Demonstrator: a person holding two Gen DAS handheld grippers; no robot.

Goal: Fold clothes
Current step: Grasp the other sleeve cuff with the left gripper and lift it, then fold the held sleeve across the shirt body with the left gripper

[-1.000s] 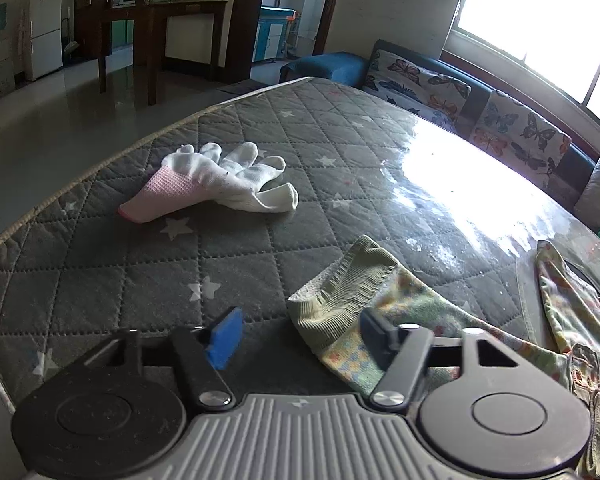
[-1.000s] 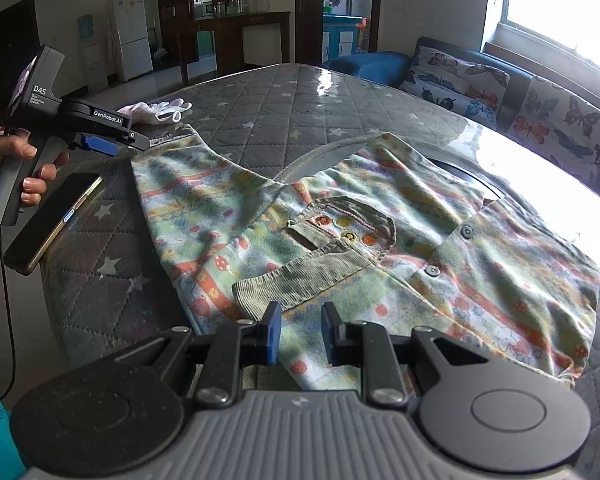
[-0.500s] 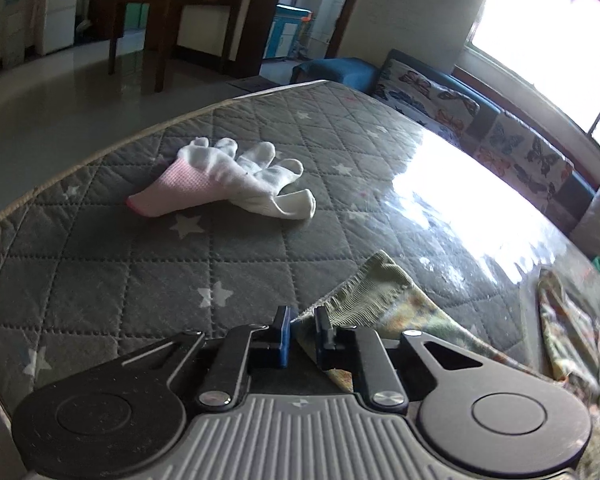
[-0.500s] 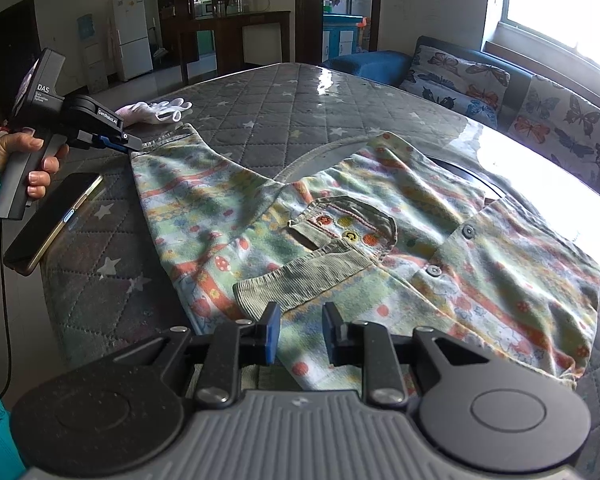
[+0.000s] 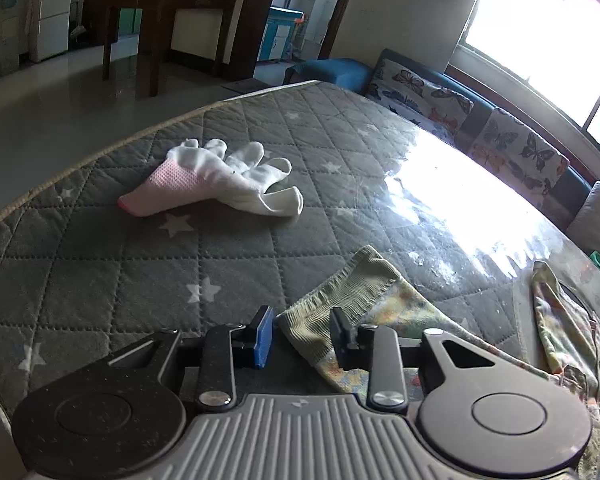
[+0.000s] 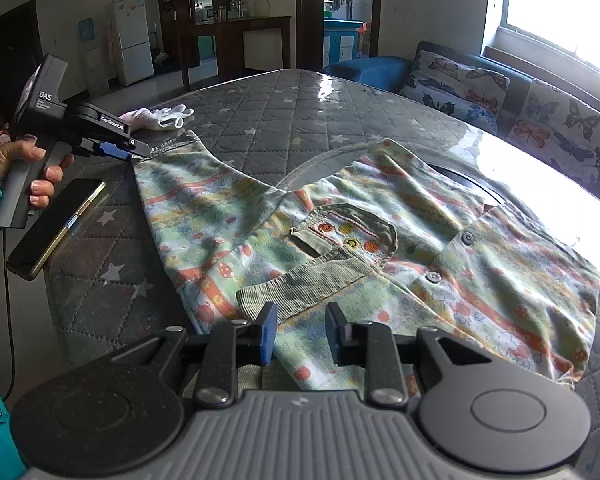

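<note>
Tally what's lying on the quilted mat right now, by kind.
Patterned garment: 1
White gloves: cannot tell, bunched pile, at least 1
Phone: 1
Total: at least 3

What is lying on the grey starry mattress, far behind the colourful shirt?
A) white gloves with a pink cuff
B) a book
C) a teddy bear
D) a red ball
A: a pair of white gloves with a pink cuff lies on the quilted mattress, beyond the cuff of the patterned shirt.
</note>
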